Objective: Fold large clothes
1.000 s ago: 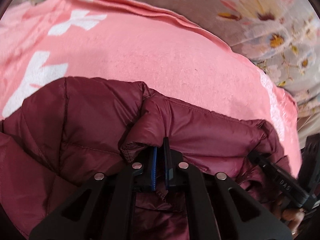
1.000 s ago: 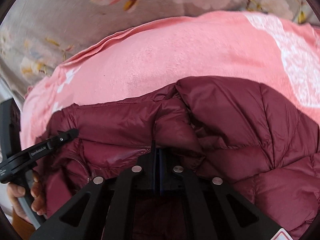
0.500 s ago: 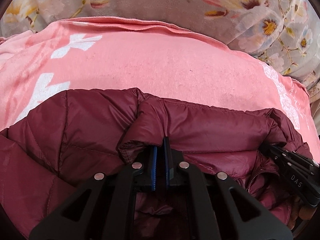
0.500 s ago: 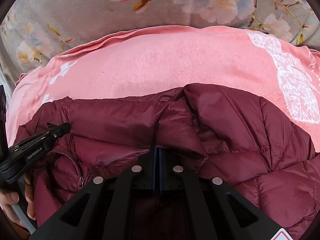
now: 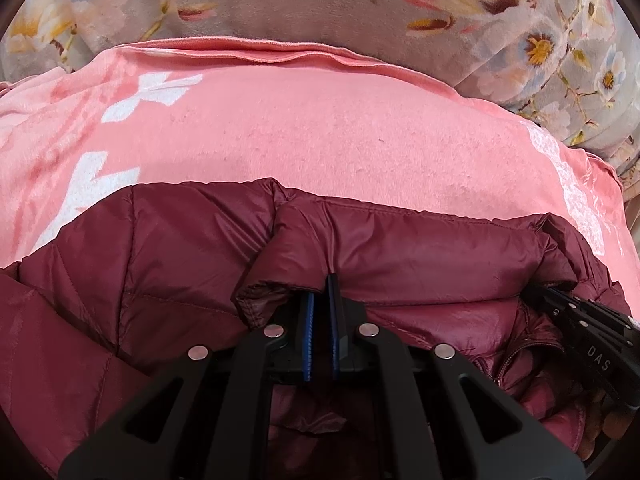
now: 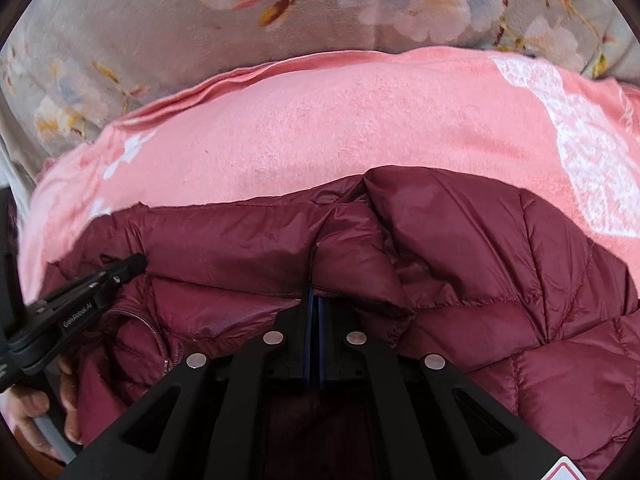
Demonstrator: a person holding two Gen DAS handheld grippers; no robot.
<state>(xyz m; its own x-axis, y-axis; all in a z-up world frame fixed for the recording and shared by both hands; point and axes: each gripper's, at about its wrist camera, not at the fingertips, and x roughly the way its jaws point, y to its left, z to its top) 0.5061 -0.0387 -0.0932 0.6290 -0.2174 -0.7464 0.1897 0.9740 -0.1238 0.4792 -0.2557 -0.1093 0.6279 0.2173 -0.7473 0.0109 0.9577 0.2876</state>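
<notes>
Beyond the maroon puffer jacket (image 5: 400, 256), the pink blanket (image 5: 320, 128) lies bare to its far edge, giving open room. Near, the jacket's bunched collar fills the space between both grippers, crowding passage.

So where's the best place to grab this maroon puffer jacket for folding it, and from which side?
Grip the maroon puffer jacket at its collar band, one gripper near each end, coming from the near side and angled down. The band forms a thick rolled ridge along the jacket's far edge that jaws can pinch. The left gripper and right gripper are shut on it there already, over the pink blanket.
</notes>
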